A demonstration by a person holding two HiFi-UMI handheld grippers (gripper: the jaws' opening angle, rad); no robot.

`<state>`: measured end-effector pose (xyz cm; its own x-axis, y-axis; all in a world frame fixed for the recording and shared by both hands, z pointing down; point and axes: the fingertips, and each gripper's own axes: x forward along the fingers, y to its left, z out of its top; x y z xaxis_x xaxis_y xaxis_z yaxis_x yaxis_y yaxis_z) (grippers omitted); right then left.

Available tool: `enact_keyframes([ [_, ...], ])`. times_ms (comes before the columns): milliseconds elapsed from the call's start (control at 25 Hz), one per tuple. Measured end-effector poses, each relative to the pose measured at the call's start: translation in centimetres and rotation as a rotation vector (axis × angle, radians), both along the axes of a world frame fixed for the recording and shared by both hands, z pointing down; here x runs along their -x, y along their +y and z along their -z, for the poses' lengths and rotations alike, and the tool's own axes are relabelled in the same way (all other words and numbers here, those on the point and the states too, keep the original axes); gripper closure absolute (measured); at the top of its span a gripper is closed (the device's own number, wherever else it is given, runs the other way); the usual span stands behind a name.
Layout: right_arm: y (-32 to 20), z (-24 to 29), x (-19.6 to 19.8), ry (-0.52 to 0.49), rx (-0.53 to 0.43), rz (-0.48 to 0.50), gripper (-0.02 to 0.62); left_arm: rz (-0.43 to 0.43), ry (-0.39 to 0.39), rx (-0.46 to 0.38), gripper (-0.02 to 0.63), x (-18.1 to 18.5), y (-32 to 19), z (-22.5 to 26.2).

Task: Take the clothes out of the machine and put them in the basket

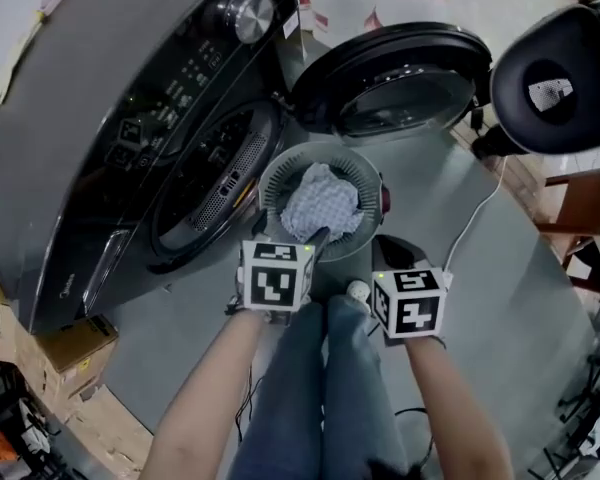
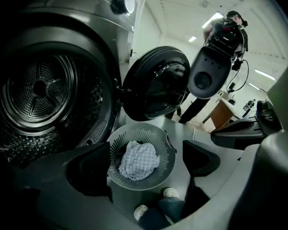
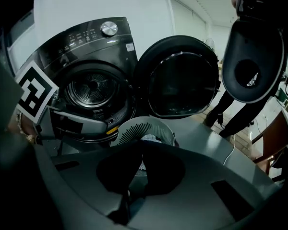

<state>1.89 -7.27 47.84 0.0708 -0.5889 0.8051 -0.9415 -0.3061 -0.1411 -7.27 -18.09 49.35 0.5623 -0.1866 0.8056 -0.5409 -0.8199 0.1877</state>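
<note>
Your left tongs (image 2: 144, 164) stand wide and empty, your right tongs (image 3: 140, 169) pressed together on nothing. The machine (image 1: 90, 118) stands open, its drum (image 2: 38, 87) looking bare. The basket (image 1: 368, 176) on the floor beside it holds the checked cloth (image 1: 320, 206). Unloading looks finished, unless something hides deeper inside.

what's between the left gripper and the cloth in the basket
Nothing, only air: in the left gripper view the open left gripper frames the cloth directly.
</note>
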Motion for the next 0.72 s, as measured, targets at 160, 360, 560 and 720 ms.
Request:
enact_keyframes([
  [160, 0.5, 4.0, 1.1, 0.005, -0.012, 0.017, 0.592, 0.026, 0.018, -0.002, 0.155, 1.4, 0.5, 3.7],
  [360, 1.7, 8.8, 3.1, 0.009, -0.027, 0.041, 0.592, 0.038, 0.040, -0.023, 0.221, 3.0, 1.1, 8.3],
  [560, 3.0, 13.3, 4.6, 0.036, -0.035, 0.069, 0.592, 0.025, 0.057, -0.044, 0.311, 4.6, 2.0, 12.8],
  [720, 3.8, 16.3, 5.3, 0.049, -0.042, 0.066, 0.592, 0.012, 0.078, -0.062, 0.350, 5.6, 2.6, 16.0],
])
